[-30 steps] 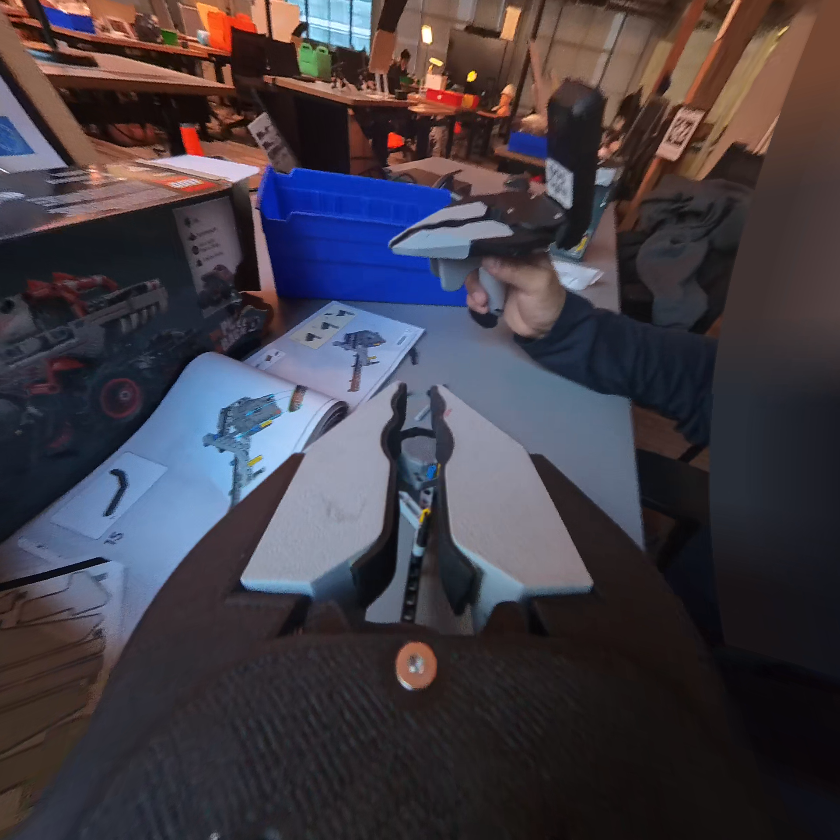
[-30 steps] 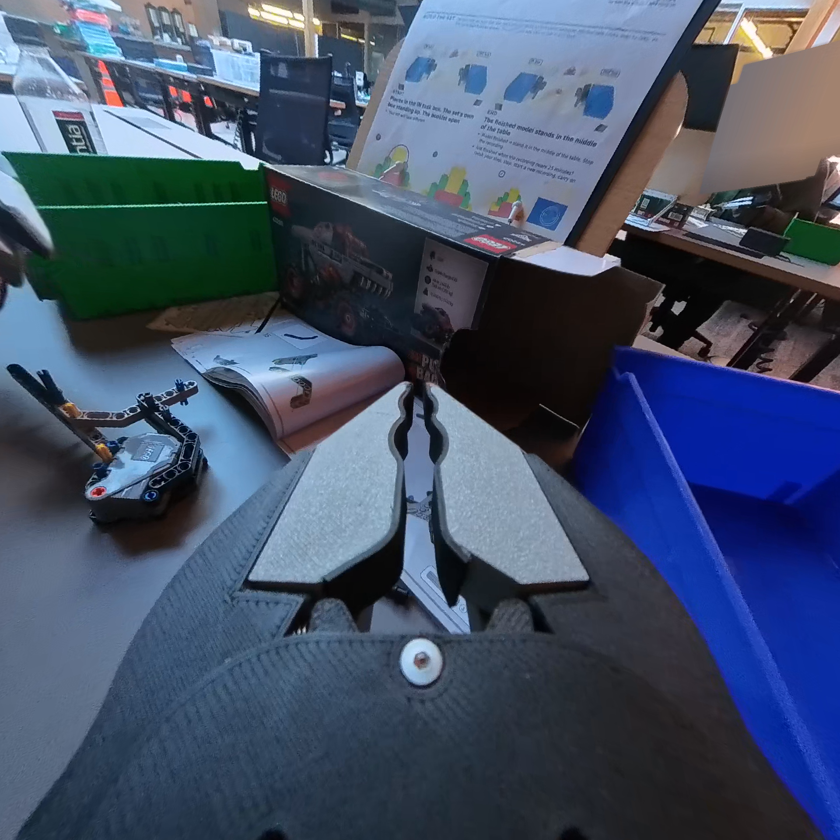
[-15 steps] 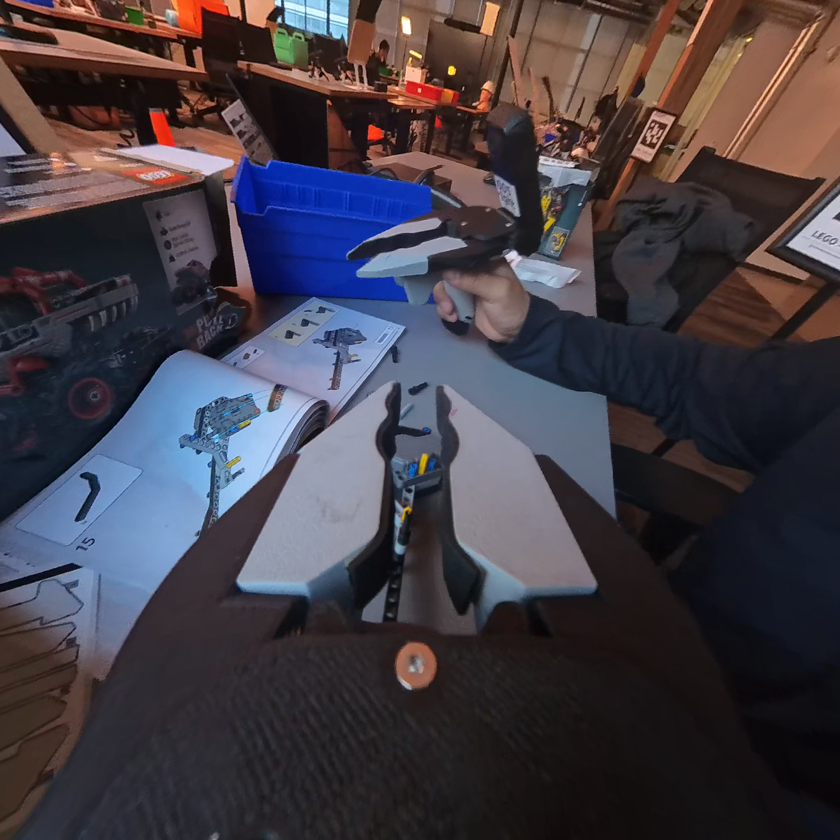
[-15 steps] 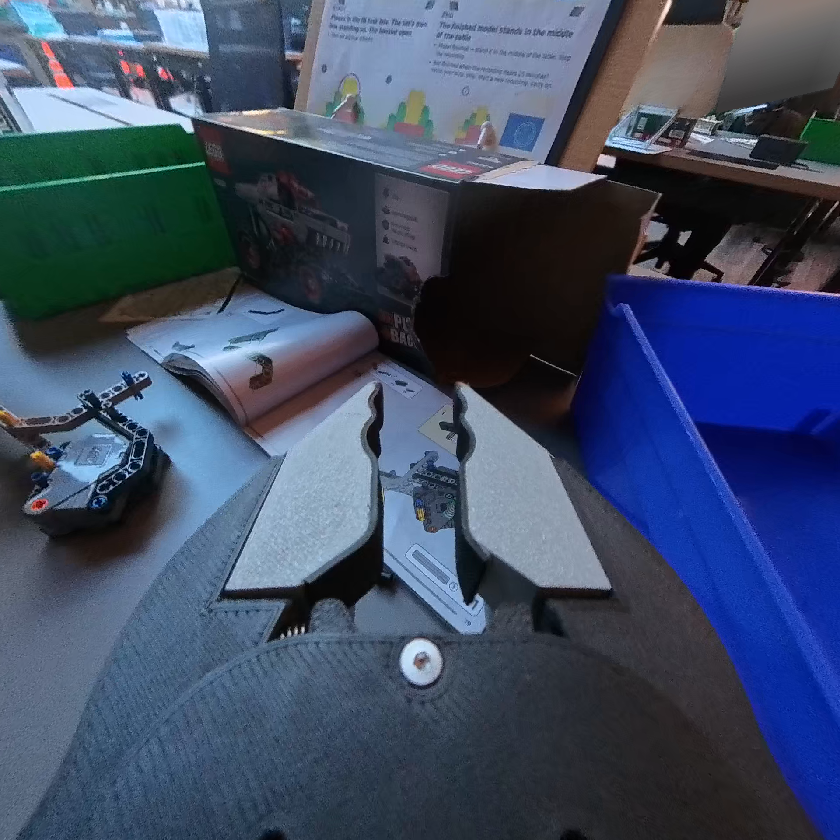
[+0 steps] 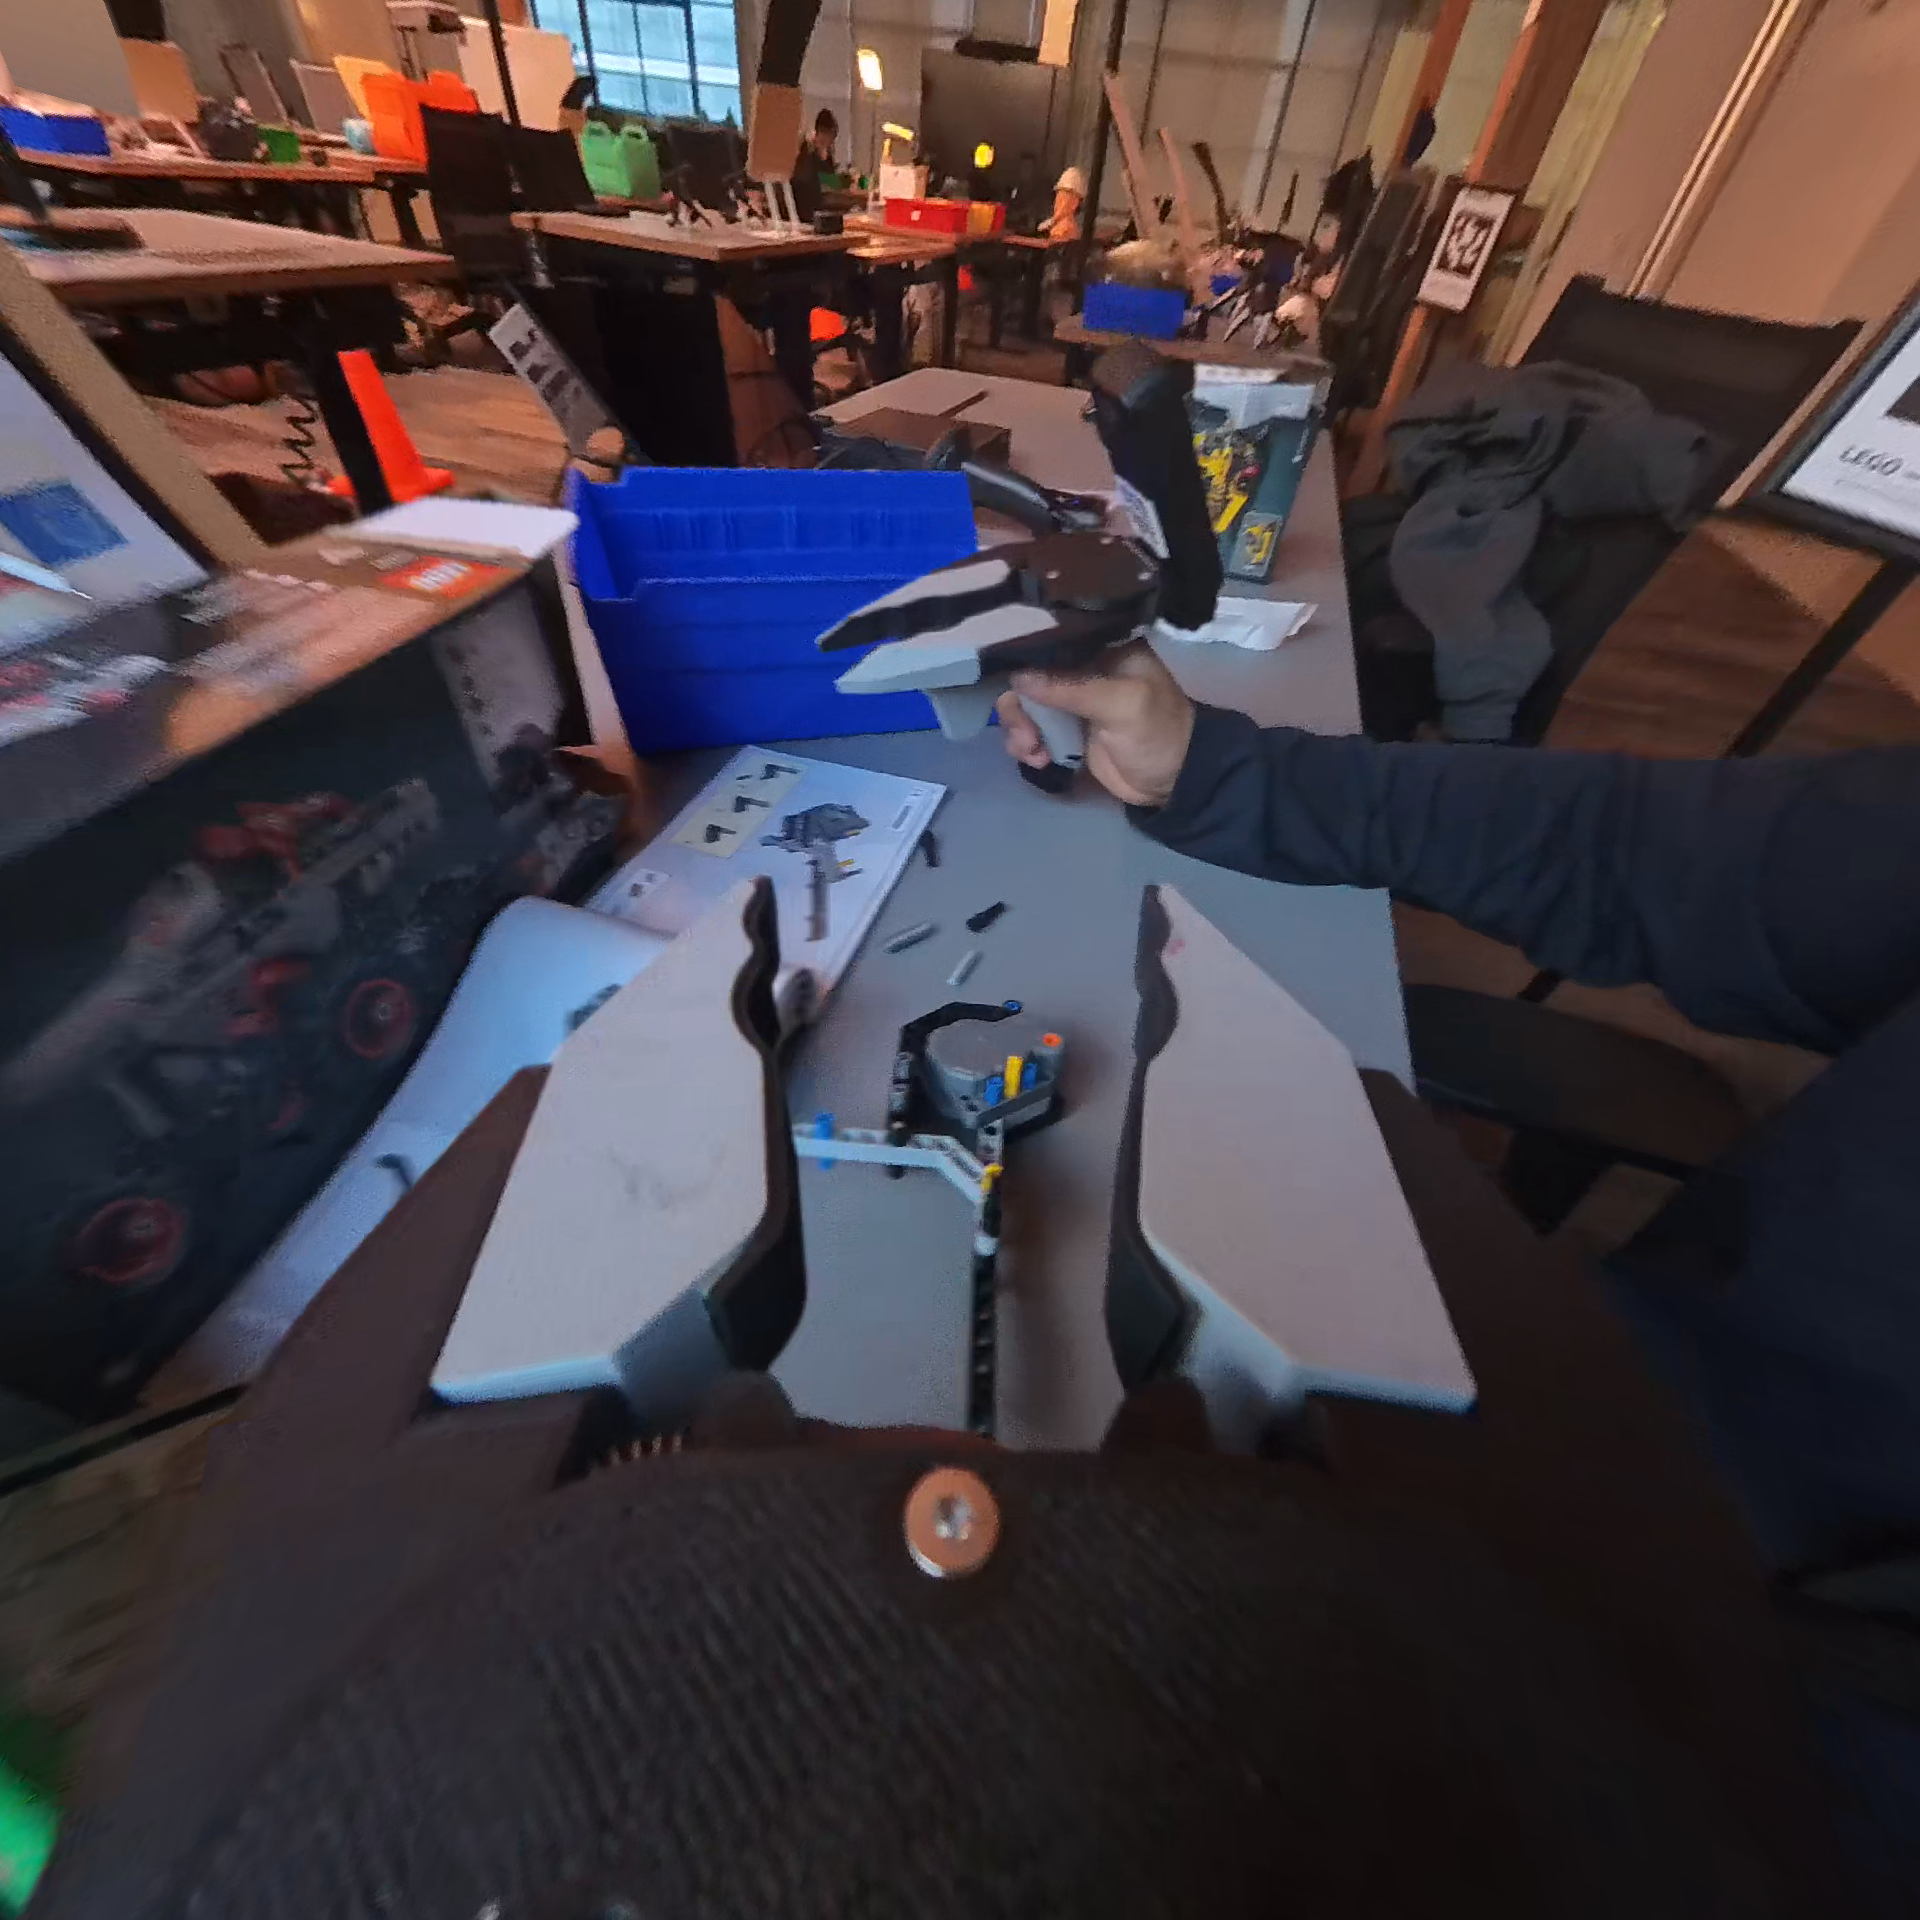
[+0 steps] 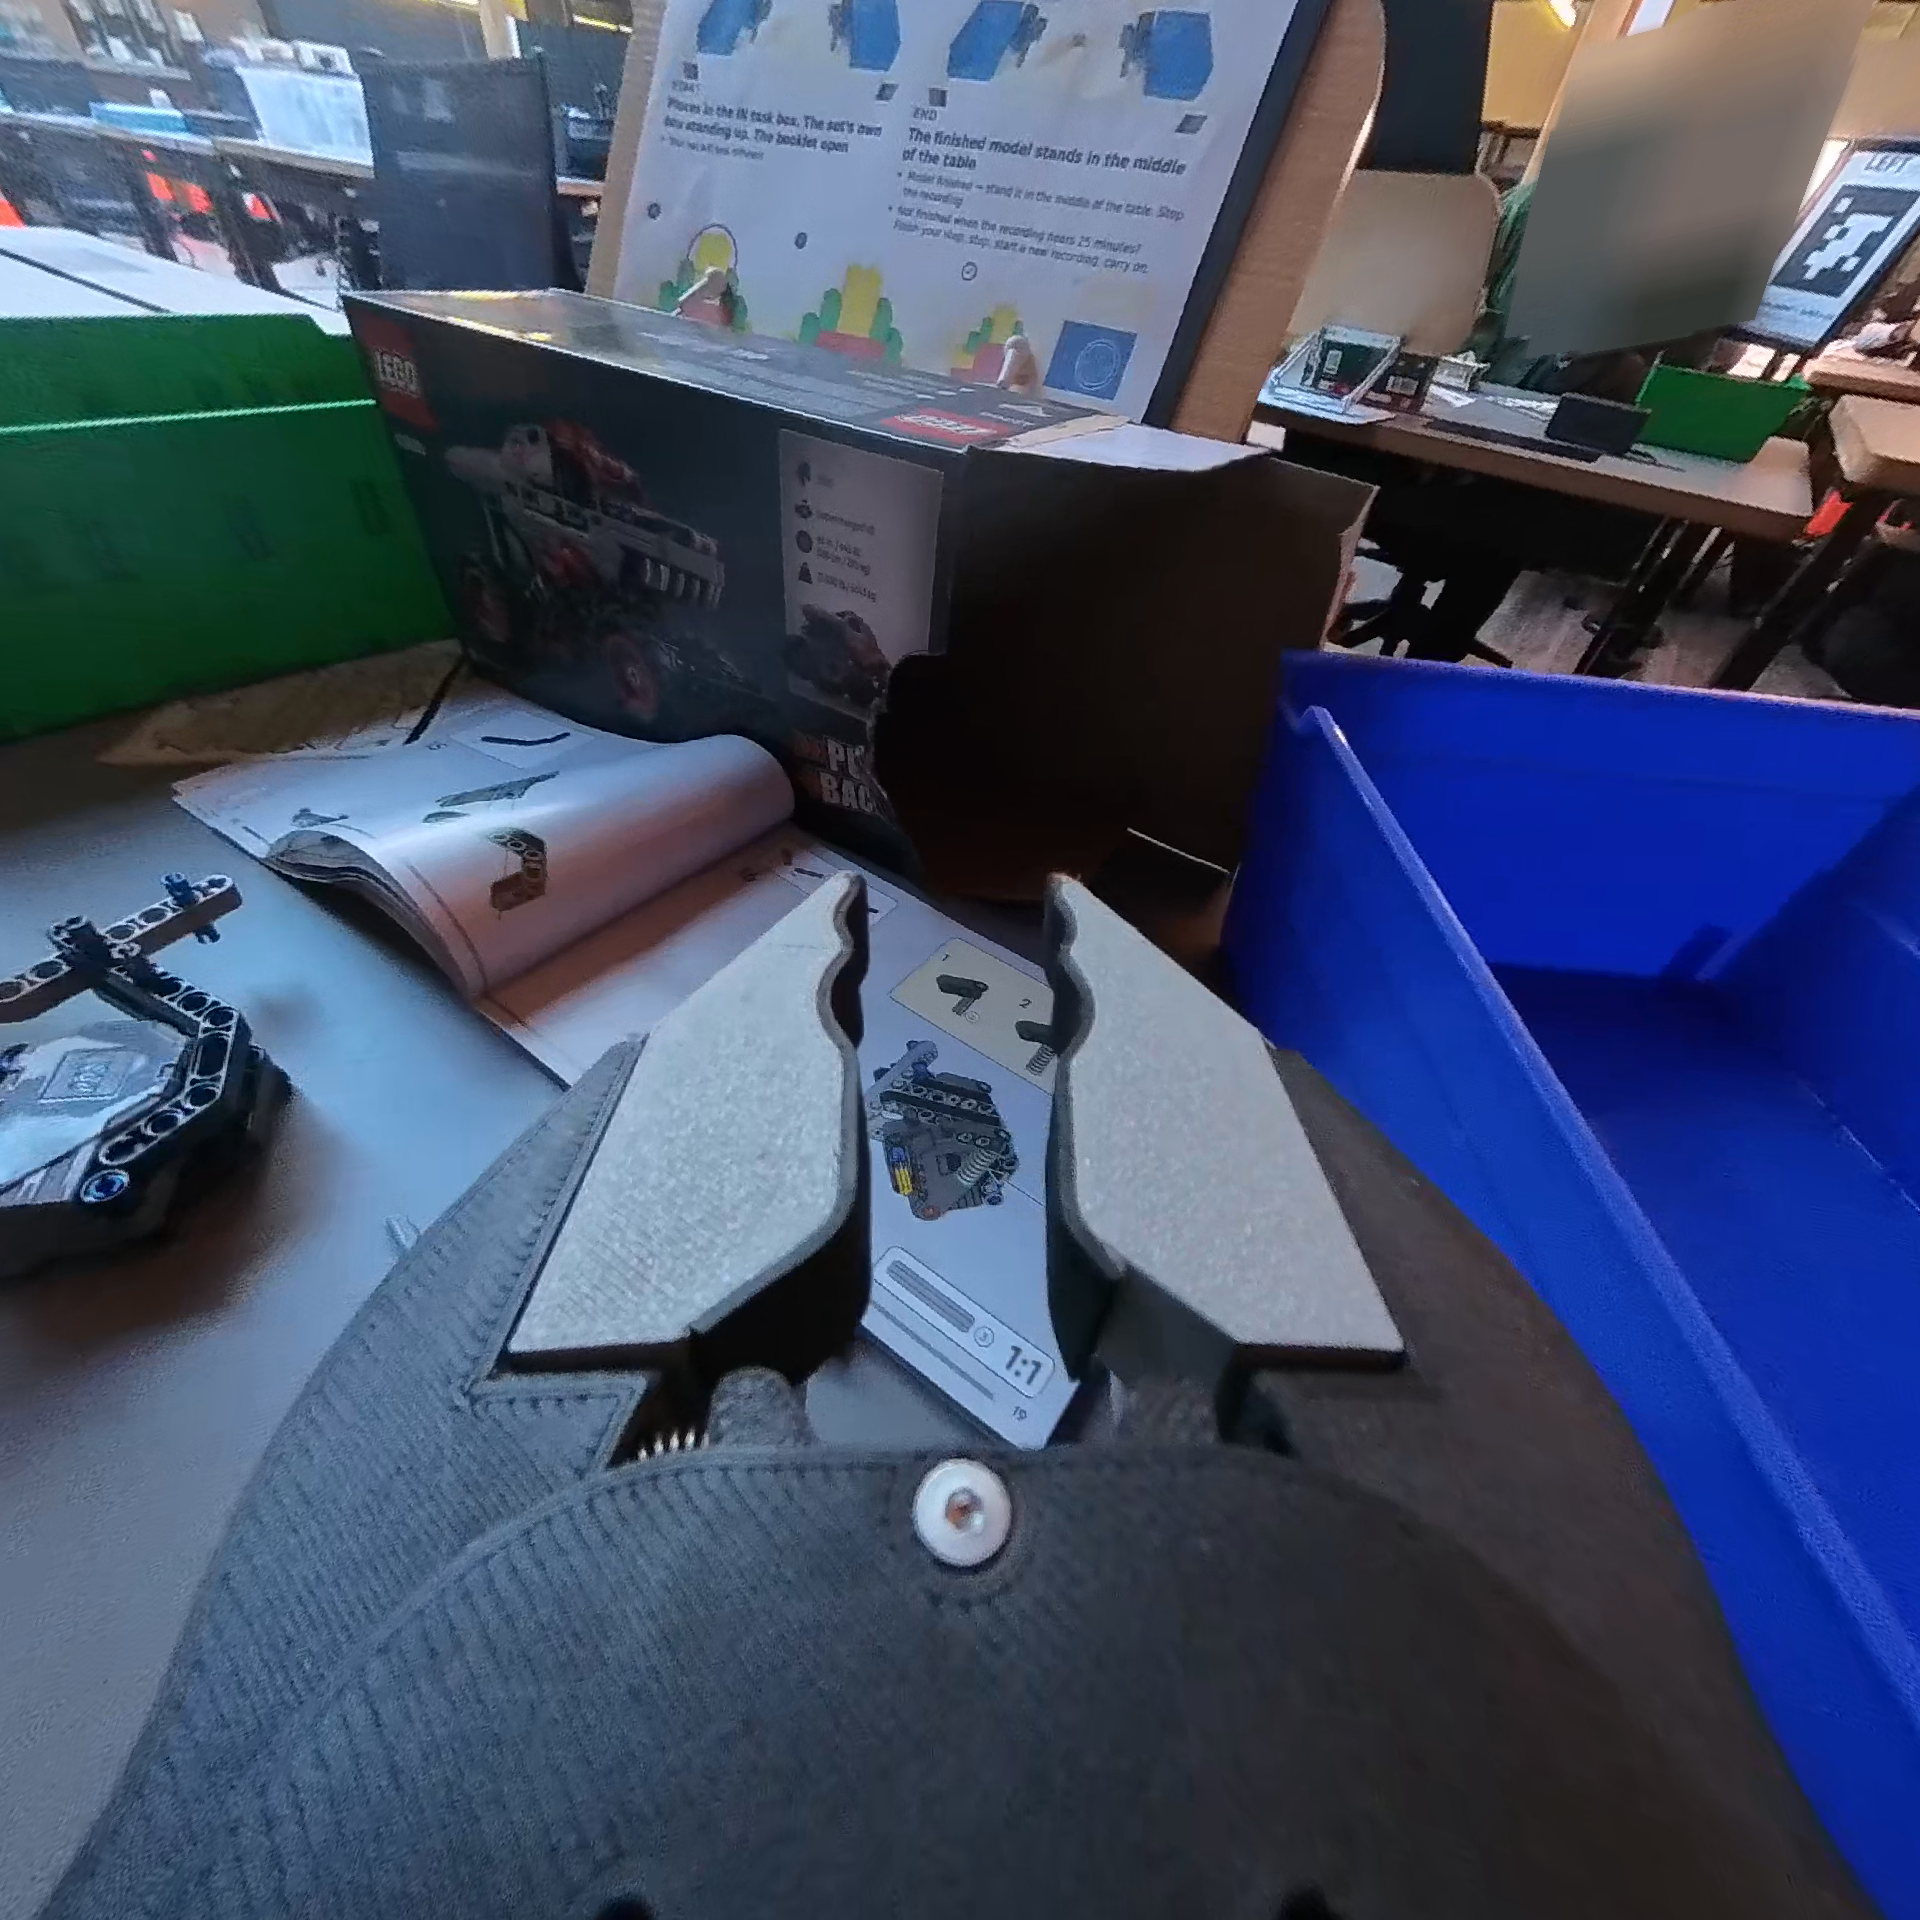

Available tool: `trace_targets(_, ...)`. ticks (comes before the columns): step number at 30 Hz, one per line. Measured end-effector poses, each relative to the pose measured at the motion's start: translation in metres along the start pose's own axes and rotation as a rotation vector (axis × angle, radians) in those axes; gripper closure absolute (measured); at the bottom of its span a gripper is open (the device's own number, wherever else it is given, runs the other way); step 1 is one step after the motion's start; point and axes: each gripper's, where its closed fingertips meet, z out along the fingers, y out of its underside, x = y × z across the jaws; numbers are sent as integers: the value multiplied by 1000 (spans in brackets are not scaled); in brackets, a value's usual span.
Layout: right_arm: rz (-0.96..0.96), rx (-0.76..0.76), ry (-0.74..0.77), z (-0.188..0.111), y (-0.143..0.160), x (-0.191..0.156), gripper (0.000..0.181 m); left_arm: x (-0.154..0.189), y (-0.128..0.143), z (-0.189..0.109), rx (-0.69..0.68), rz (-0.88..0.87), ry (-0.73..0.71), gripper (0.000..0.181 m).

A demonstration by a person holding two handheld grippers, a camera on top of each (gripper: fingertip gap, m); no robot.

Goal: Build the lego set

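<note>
- Left tongs (image 5: 951, 1039): the jaws stand wide apart and hold nothing. The partly built lego model (image 5: 961, 1091) lies on the grey surface (image 5: 1039, 862) in the gap between them, at frame centre, with no contact visible on either side.
- Right tongs (image 6: 954, 940): the jaws are moderately parted and empty. They hang over the open instruction booklet (image 6: 623, 831), lower centre of the right wrist view. In the left wrist view the same right tongs sit raised at upper centre, gripped by a hand (image 5: 1117, 722).
- Model appearance: a grey motor-like block inside a black beam frame, with blue, yellow and orange pins, a light grey arm running left and a thin black beam running toward the camera. In the right wrist view it lies at the left edge.
- Risk, judged: the thin projecting beams offer little to grip. A closure on them instead of on the framed block could twist the model or pop a joint.
- Risk, judged: several small loose pins (image 5: 940, 940) lie just beyond the model. A sweep of either tongs could scatter them off the surface.
- Farther off: the set box (image 6: 675, 540) stands behind the booklet; a blue bin (image 6: 1558, 935) fills the right of the frame and a green bin (image 6: 187, 540) the left.
</note>
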Motion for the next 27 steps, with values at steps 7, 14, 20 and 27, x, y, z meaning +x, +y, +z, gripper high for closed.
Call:
trace_targets(7,17,-15,40,-2,6,10,149,-97,-46,-83,-40,96,-332,115)
trace_targets(14,29,1,63,-3,7,16,149,-160,-8,-134,-2,43,-508,126)
trace_targets(20,121,-14,11,3,11,13,136,-188,16,-162,-62,17,-639,132)
trace_targets(27,93,-53,31,8,18,14,138,-199,46,-159,-172,-4,-659,138)
